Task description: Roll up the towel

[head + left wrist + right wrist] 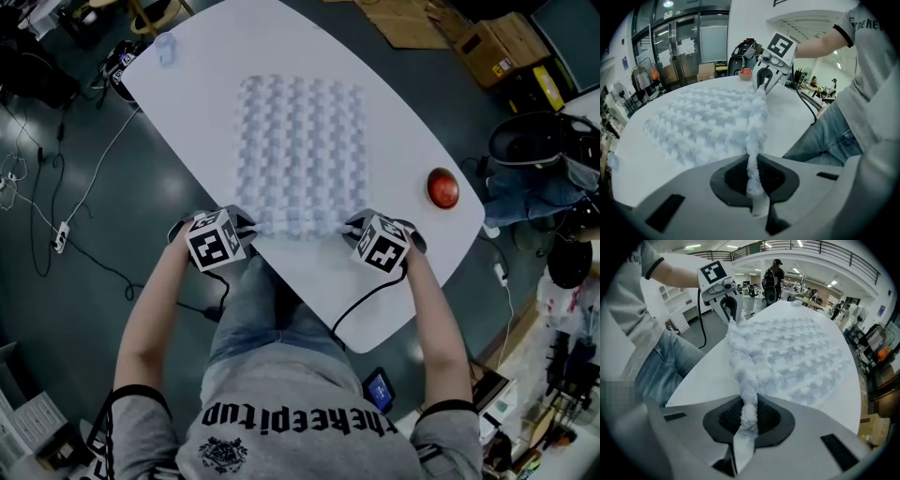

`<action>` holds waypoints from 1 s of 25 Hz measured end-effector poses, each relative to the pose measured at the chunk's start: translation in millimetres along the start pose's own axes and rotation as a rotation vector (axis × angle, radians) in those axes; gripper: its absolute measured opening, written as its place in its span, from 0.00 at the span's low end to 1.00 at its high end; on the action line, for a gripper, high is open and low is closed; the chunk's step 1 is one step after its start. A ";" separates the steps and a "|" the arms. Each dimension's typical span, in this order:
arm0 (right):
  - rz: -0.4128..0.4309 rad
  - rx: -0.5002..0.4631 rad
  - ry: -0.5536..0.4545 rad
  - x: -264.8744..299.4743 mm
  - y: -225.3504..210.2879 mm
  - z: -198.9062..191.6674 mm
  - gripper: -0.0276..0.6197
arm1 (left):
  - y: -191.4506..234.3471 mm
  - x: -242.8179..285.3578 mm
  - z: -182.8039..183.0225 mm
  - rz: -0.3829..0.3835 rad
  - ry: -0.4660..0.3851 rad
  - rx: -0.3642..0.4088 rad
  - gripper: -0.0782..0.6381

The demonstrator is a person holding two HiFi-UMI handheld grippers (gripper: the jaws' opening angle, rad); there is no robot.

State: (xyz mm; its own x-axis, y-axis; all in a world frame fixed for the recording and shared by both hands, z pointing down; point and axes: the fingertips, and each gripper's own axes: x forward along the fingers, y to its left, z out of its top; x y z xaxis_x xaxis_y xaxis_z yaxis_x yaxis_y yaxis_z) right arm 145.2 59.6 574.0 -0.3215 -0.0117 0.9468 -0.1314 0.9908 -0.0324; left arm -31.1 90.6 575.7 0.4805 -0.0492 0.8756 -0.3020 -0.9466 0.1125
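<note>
Head view: towel (300, 155) lay flat on desk (398, 131); left gripper (246, 225) and right gripper (352, 229) each sat clamped on a towel corner by the near edge

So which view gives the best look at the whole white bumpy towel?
The head view: the white bumpy towel lies spread on the white table, its whole outline visible, left gripper and right gripper pinching its near corners. Both gripper views show only the gathered near edge and a foreshortened surface.
</note>
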 end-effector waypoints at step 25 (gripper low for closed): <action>-0.285 0.049 -0.007 -2.7 -122.9 37.2 0.12 | 126.7 -6.6 26.0 0.095 0.013 0.106 0.16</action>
State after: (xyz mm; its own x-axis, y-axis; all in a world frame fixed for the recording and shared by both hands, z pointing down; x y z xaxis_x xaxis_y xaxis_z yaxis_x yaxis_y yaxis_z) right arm 127.3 -67.2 563.6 -0.2712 -0.2900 0.9178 -0.2625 0.9397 0.2193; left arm -51.1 -37.3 572.0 0.4431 -0.1365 0.8860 -0.2564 -0.9663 -0.0206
